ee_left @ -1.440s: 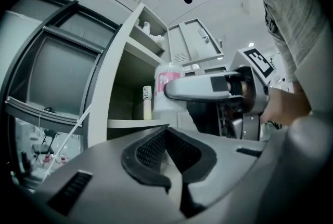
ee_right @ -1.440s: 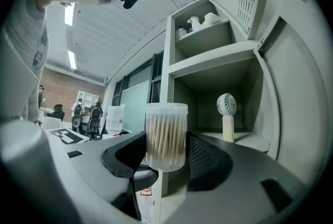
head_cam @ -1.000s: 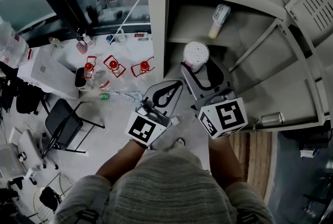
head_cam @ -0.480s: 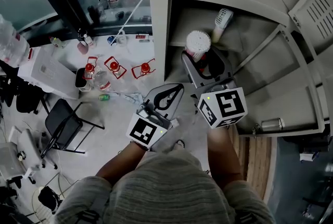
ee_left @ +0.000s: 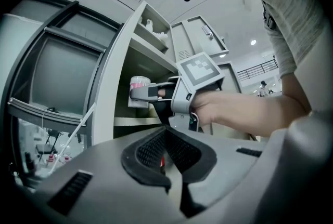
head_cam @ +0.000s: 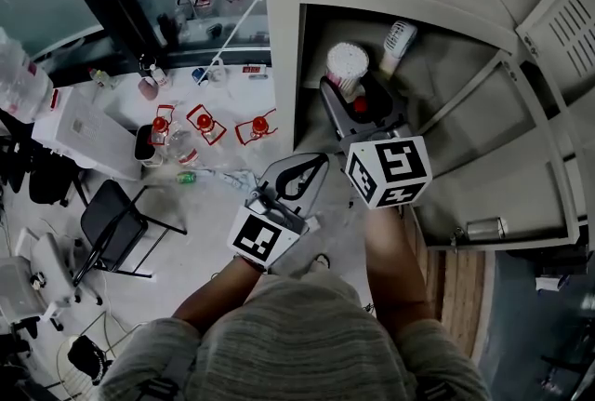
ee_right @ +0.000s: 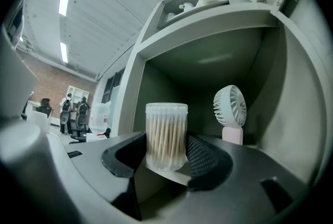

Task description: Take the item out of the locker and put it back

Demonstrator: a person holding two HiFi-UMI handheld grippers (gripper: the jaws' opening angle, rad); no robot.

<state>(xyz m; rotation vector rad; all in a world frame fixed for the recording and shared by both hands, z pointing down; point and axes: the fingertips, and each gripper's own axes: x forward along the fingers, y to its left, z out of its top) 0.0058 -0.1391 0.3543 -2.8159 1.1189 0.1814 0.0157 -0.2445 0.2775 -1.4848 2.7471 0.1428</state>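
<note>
R gripper clamps swab jar mid-body. Likely light, stiff, slick plastic, tippy; hold low-mid, gently. L gripper closed, empty.

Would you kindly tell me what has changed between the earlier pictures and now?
The right hand-held gripper, shut on the cotton swab jar, carried it deeper into the locker, toward the fan. The left hand-held gripper stayed shut and in place; the fan did not move.

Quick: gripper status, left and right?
Left gripper: closed, nothing in it.
Right gripper: closed on the cotton swab jar.
</note>
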